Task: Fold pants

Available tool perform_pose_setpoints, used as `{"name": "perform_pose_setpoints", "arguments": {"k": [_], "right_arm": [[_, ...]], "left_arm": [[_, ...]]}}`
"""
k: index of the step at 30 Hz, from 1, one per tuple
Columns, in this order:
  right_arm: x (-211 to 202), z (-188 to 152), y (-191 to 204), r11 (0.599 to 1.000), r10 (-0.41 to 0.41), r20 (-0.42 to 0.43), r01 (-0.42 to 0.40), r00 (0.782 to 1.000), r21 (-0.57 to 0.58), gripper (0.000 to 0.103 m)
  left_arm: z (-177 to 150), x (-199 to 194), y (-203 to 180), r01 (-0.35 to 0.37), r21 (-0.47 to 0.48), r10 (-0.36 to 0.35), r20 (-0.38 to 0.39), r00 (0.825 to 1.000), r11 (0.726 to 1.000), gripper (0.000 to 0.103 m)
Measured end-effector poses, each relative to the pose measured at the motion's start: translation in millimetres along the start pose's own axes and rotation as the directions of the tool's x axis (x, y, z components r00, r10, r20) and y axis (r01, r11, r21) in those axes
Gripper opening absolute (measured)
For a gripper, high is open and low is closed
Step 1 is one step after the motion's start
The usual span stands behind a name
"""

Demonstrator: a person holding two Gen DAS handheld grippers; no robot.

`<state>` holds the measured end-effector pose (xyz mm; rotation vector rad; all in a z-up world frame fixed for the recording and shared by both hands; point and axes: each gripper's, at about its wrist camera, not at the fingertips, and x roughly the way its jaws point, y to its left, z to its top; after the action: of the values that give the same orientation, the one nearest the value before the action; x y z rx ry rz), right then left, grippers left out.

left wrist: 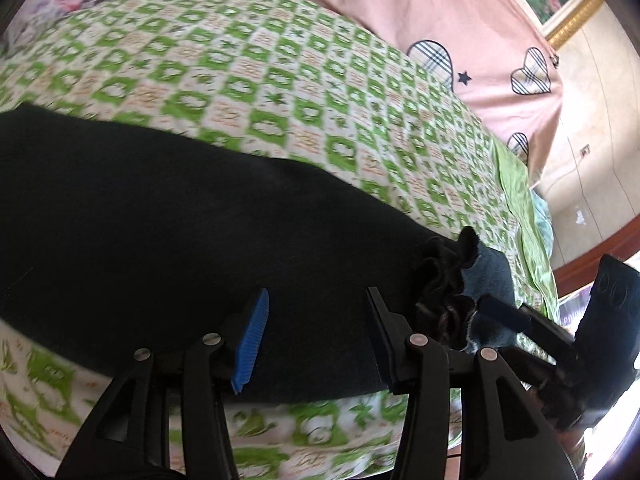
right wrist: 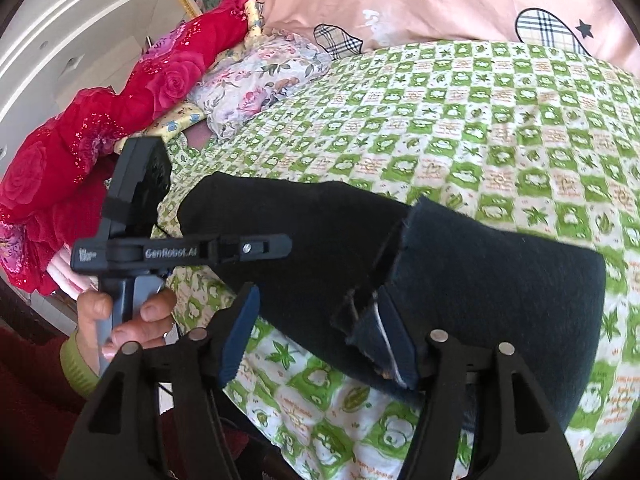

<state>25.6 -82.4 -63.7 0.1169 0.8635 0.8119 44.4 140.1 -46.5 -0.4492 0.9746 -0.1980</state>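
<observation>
Black pants [left wrist: 168, 232] are lying lengthwise across the green-checked bedsheet [left wrist: 280, 92]. The left gripper [left wrist: 316, 340] is hovering spread open over the cloth near the ruffled waistband [left wrist: 444, 276]. The right gripper [right wrist: 320, 336] is also gaping, one finger [right wrist: 394, 344] touching a turned-up edge. Next, I'd guess, both are needing to pinch before folding.

From the left wrist we look close and low across the bed [left wrist: 280, 92] toward the pink quilt [left wrist: 460, 12]. From the right wrist we face the same way; both views share the black pants [right wrist: 480, 272].
</observation>
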Motion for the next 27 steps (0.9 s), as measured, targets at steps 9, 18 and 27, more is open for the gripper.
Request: {"name": "perform_pose_setpoints", "arguments": {"k": [9, 18, 27], "right_arm": [[27, 25, 12, 0.999, 0.018, -0.030, -0.020, 0.999, -0.047, 0.065], [57, 54, 31, 0.991, 0.072, -0.074, -0.079, 0.995, -0.105, 0.065], [104, 82, 53, 0.973, 0.126, -0.154, -0.153, 0.980, -0.171, 0.065]], "left_arm": [[-12, -24, 32, -0.036, -0.069, 0.038, 0.025, 0.999, 0.997, 0.049], [-18, -57, 65, -0.076, -0.153, 0.088, 0.074, 0.993, 0.985, 0.050], [-29, -93, 107, -0.126, -0.252, 0.159, 0.118, 0.980, 0.960, 0.051]]}}
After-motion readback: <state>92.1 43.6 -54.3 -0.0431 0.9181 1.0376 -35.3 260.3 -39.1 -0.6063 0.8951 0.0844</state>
